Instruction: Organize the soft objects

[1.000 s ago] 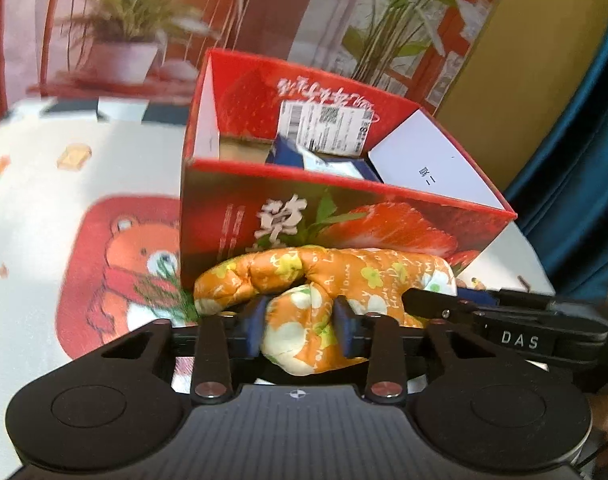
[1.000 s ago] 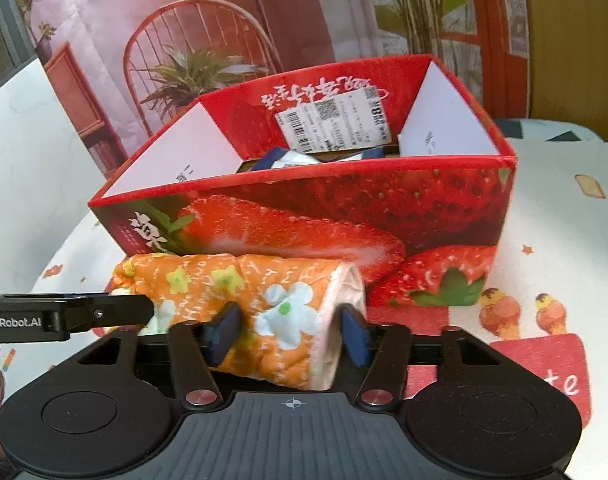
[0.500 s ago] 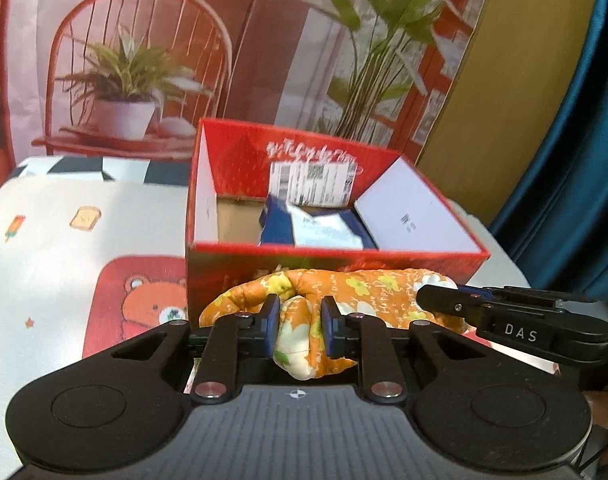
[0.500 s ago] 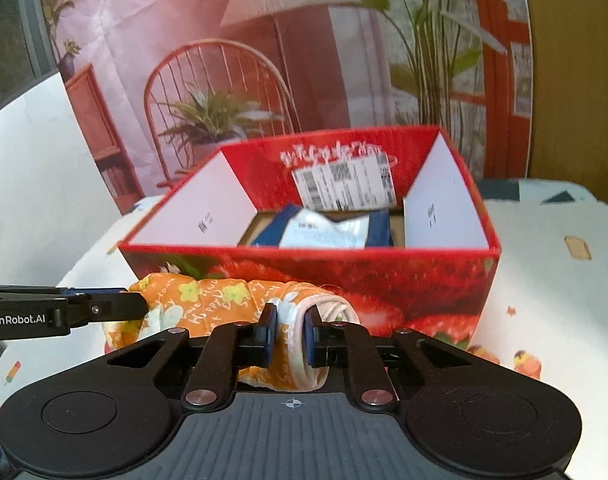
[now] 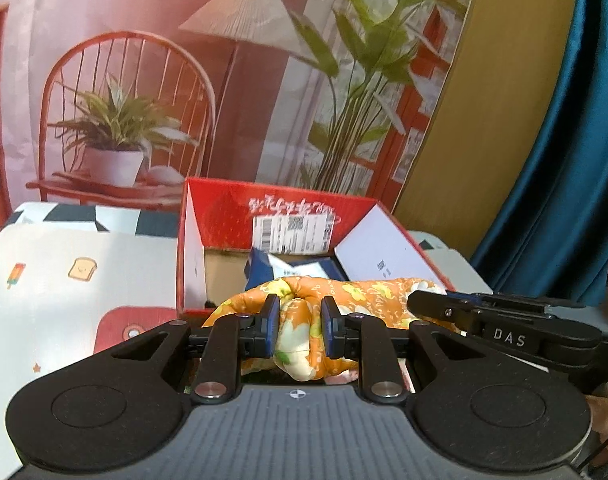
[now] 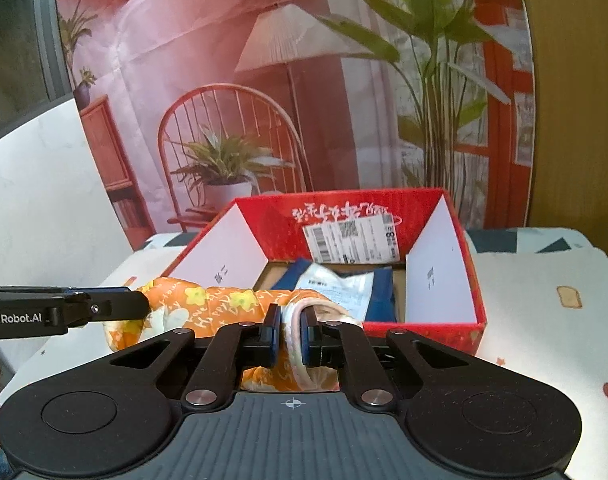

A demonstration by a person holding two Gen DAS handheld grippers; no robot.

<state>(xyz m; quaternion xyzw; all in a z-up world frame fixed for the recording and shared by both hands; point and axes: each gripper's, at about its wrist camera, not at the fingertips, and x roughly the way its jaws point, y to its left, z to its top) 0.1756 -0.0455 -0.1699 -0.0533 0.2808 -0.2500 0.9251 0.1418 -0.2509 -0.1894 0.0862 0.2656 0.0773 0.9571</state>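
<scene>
Backdrop (image 5: 263, 80), printed, standing behind the table: red spindle-back chair, potted plant, pleated floor lamp, tall green leaves; a teal curtain (image 5: 564, 160) hangs at the far right of the left wrist view. Tablecloth (image 5: 83, 280), pale, with small cartoon prints of toast and an ice lolly and a red panel; it covers the table on which all else stands. Box (image 6: 424, 326), red cardboard with strawberry print, open at the top, white flaps folded inward on both sides, a shipping label (image 6: 350, 238) stuck to the inner back wall; inside lies a blue-and-white plastic packet (image 6: 344, 284) on the brown floor. Quilted roll (image 5: 368, 292), orange cloth with yellow and white flowers and a pale lining, stretched sideways between the two grippers in front of the box's near wall and level with its rim, partly covering the view into the box. Left gripper (image 5: 297, 326), black with blue pads, clenched on the bunched left end of the roll, cloth bulging between the pads. Right gripper (image 6: 291, 336), same build, jaws pinched nearly together on the roll's right end, where the pale lining curls out. Each gripper's finger shows from the side in the other's view.
</scene>
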